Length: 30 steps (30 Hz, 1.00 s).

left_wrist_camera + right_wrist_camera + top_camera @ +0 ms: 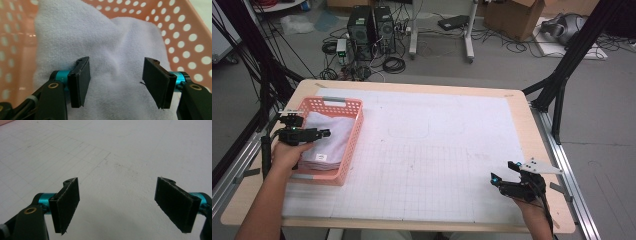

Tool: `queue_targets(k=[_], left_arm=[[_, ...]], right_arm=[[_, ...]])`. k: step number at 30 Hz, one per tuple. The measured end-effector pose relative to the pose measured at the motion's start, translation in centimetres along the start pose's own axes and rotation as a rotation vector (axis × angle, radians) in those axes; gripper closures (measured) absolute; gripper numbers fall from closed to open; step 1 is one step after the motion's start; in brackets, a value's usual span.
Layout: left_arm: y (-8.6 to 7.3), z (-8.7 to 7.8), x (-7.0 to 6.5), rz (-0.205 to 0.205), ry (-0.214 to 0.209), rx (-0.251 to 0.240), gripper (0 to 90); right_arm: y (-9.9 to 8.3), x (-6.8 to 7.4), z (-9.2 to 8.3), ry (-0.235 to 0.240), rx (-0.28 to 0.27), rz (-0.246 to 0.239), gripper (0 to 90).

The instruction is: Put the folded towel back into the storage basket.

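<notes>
A pink perforated basket [347, 165] stands at the table's left and holds a stack of folded pale lavender towels [335, 138]. My left gripper [326, 133] reaches over the basket's left rim, just above the top towel. In the left gripper view the towel [112, 37] lies close under the jaws, which stand apart around a soft rise in the cloth, and the basket wall [185, 32] runs behind. My left gripper [116, 62] is open. My right gripper [503, 171] hovers at the table's right front corner; in its own view the right gripper [117, 182] is open over the bare mat.
A white gridded mat [437, 150] covers most of the wooden table [532, 130]. Black frame struts [562, 75] rise at the right and left edges. Beyond the far edge, computers [372, 30], cables and a cardboard box [517, 17] sit on the floor.
</notes>
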<state>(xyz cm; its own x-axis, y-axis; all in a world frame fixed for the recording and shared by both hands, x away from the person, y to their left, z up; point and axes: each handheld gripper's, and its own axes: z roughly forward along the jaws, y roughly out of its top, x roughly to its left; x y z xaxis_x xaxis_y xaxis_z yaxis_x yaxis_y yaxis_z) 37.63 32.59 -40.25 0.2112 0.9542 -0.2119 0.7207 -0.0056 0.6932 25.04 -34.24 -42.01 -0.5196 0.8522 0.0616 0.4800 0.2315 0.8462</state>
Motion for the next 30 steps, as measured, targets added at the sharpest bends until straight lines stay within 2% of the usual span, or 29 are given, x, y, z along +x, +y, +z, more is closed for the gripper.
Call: queue_targets(k=[4, 8, 11, 13, 17, 19, 21, 23, 24, 26, 27, 30], left_arm=[[-0.3, -0.2, 0.7, -0.012, 0.076, 0.025, 40.7], [-0.2, -0.5, 0.6, -0.026, 0.061, -0.007, 37.8], [-0.1, -1.3, 0.7, -0.052, 0.012, -0.082, 36.3], [0.0, -2.4, 0.8, -0.068, -0.056, -0.18, 36.2], [0.3, -4.4, 0.6, -0.06, -0.121, -0.32, 33.6], [0.3, -5.5, 0.2, -0.039, -0.148, -0.382, 31.2], [0.3, -6.3, -0.4, -0.004, -0.162, -0.423, 29.4], [0.1, -6.8, -1.1, 0.023, -0.2, -0.458, 26.9], [0.0, -7.0, -1.5, 0.051, -0.221, -0.475, 25.8], [-0.2, -7.2, -2.5, 0.097, -0.217, -0.485, 22.4], [-0.2, -7.1, -2.9, 0.102, -0.23, -0.486, 19.7], [-0.4, -7.0, -4.0, 0.14, -0.265, -0.489, 19.9]], right_arm=[[0.0, 0.0, 0.0, 0.0, -0.002, -0.011, 18.8], [0.0, 0.0, 0.1, 0.0, -0.001, -0.009, 18.8], [0.0, 0.0, 0.0, 0.001, -0.003, -0.009, 18.8], [0.0, 0.0, 0.0, 0.0, -0.004, -0.008, 18.8], [0.1, 0.1, 0.1, 0.002, -0.005, -0.01, 18.8], [0.2, 0.2, 0.1, 0.003, -0.006, -0.012, 18.8], [0.2, 0.2, 0.1, 0.002, -0.012, -0.016, 18.8], [0.3, 0.3, 0.0, 0.001, -0.017, -0.023, 18.8], [0.3, 0.3, 0.0, 0.002, -0.018, -0.02, 18.8], [0.4, 0.4, 0.0, 0.005, -0.023, -0.029, 18.8], [0.4, 0.5, 0.0, 0.004, -0.026, -0.034, 18.8], [0.5, 0.7, 0.0, 0.003, -0.034, -0.038, 18.8]])
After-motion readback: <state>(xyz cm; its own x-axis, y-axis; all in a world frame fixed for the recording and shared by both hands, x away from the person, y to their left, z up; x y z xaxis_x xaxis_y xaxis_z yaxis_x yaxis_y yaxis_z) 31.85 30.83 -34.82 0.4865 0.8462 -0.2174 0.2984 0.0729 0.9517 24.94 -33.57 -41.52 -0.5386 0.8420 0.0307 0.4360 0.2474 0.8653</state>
